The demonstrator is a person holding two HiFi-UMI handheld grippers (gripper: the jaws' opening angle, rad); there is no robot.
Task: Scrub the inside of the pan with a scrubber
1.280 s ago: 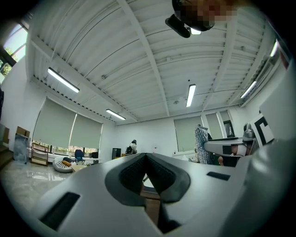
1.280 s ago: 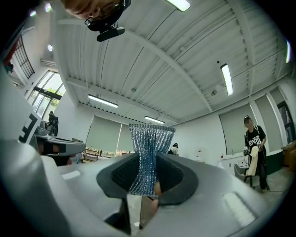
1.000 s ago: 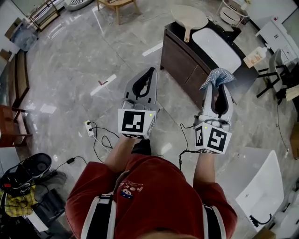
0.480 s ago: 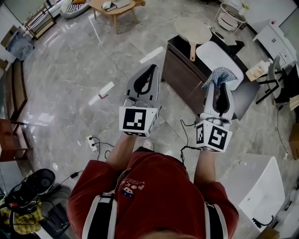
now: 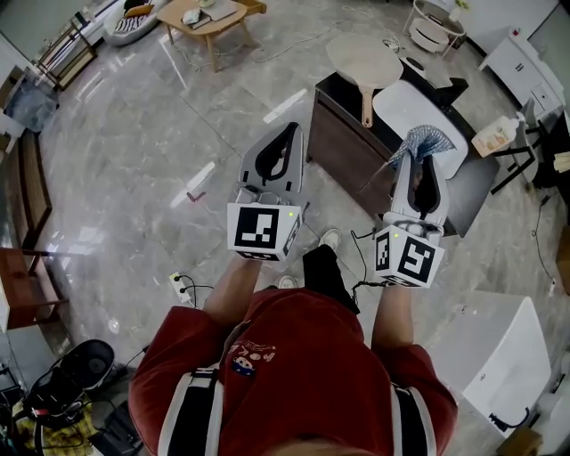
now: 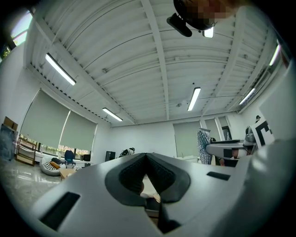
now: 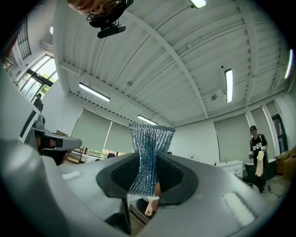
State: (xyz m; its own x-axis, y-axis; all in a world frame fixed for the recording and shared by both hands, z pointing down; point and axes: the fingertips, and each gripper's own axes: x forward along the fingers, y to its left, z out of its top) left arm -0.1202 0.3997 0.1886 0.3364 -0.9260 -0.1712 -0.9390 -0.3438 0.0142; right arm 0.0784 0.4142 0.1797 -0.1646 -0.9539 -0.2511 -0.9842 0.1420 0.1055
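Observation:
A pale round pan (image 5: pixel 359 52) with a wooden handle lies on a dark low cabinet (image 5: pixel 343 125), ahead of both grippers. My right gripper (image 5: pixel 417 162) is shut on a glittery silver-blue scrubber (image 5: pixel 421 141), which sticks up past the jaw tips; in the right gripper view the scrubber (image 7: pixel 148 157) hangs pinched between the pads, with the pan handle (image 7: pixel 149 208) just visible below. My left gripper (image 5: pixel 287 135) is held beside it over the floor, with its jaws shut on nothing (image 6: pixel 146 156). Both grippers point toward the cabinet, well short of the pan.
A white oval tray (image 5: pixel 419 111) lies on the cabinet beside the pan. On the floor are a power strip with cables (image 5: pixel 183 285). A white table (image 5: pixel 503 356) stands at lower right, a chair (image 5: pixel 534 125) at right, and a wooden coffee table (image 5: pixel 205 18) far back.
The person has stepped toward the cabinet, so it and the pan sit nearer the grippers. Both grippers keep their pose, and the scrubber stays gripped.

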